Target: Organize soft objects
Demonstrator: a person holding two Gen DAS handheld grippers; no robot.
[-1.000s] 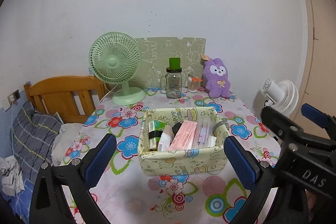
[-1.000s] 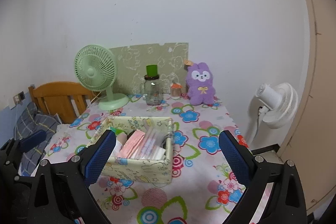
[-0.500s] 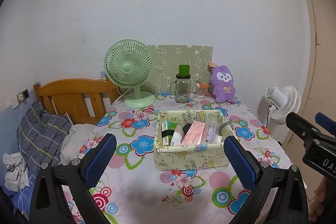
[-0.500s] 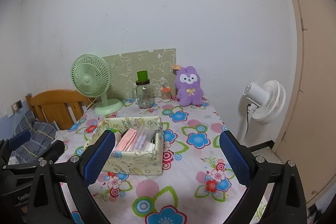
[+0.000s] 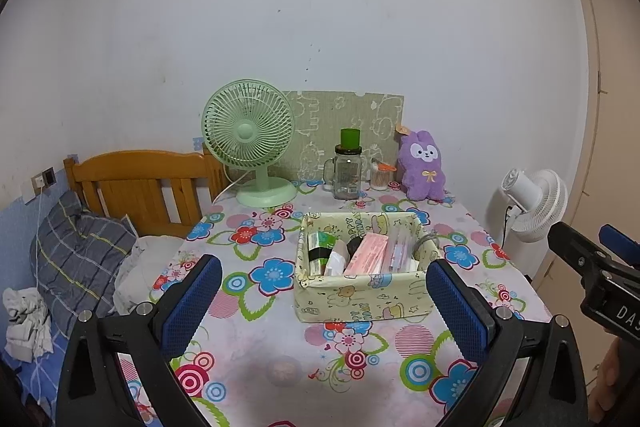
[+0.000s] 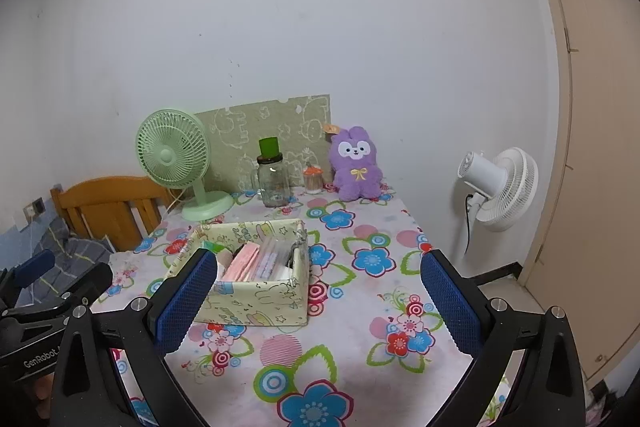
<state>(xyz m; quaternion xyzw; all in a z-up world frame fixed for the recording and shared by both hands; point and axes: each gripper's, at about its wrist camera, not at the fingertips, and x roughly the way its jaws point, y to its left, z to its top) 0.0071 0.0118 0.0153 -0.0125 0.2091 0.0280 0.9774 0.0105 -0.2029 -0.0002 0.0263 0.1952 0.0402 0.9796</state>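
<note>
A purple plush rabbit (image 5: 424, 169) (image 6: 356, 167) sits upright at the table's far edge against the wall. A pale yellow fabric basket (image 5: 362, 303) (image 6: 256, 301) holding packets and small boxes stands mid-table on the flowered cloth (image 5: 280, 367). My left gripper (image 5: 322, 301) hovers open over the near edge, well short of the basket. My right gripper (image 6: 318, 299) is open too, held to the basket's right, and nothing sits between either pair of blue pads.
A green desk fan (image 5: 250, 139), a glass jar with a green lid (image 5: 348, 169) and a small orange-capped pot (image 5: 379, 177) line the back. A white floor fan (image 6: 500, 187) stands right of the table; a wooden bed with a plaid pillow (image 5: 76, 255) lies left.
Both grippers have pulled back and risen, so the basket and plush look smaller and more of the table and wall shows. Nothing on the table moved.
</note>
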